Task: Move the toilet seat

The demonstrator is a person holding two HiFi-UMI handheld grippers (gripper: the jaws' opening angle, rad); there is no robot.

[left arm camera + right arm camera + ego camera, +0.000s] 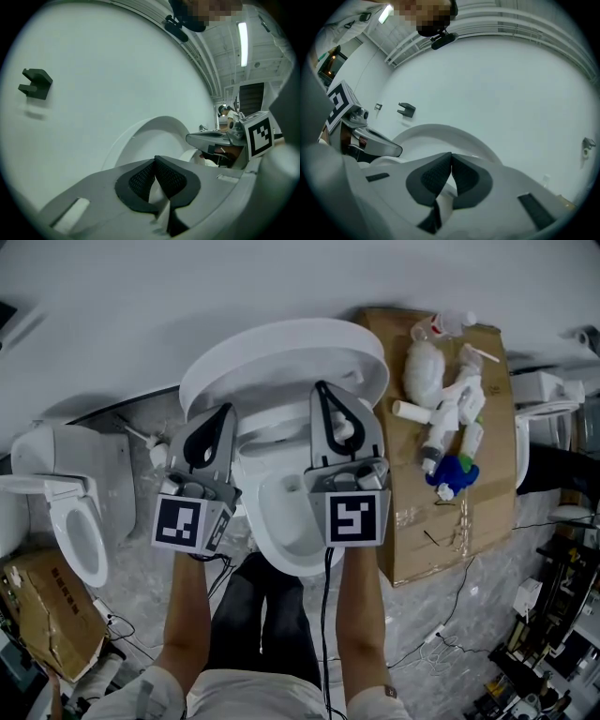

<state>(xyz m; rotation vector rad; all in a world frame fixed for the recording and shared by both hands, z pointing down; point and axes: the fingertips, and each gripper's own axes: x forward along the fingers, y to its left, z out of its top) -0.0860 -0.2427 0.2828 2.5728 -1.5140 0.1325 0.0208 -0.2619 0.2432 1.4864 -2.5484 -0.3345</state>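
A white toilet stands in the middle of the head view, its bowl (292, 521) below me. Its seat and lid (281, 357) are raised and lean back toward the white wall. My left gripper (225, 411) is shut and empty, its tip just short of the raised seat's lower left. My right gripper (322, 388) is shut too, and its tip overlaps the raised seat's face; touch cannot be told. In the left gripper view the shut jaws (154, 161) point at the seat's arc (157, 127). The right gripper view shows the same: shut jaws (451, 157) below the arc (440, 133).
A flattened cardboard sheet (469, 521) right of the toilet carries white fittings and a blue object (457, 470). A second toilet (75, 521) stands at the left, with a cardboard box (47, 610) near it. Cables trail on the marbled floor. A dark bracket (35, 83) sits on the wall.
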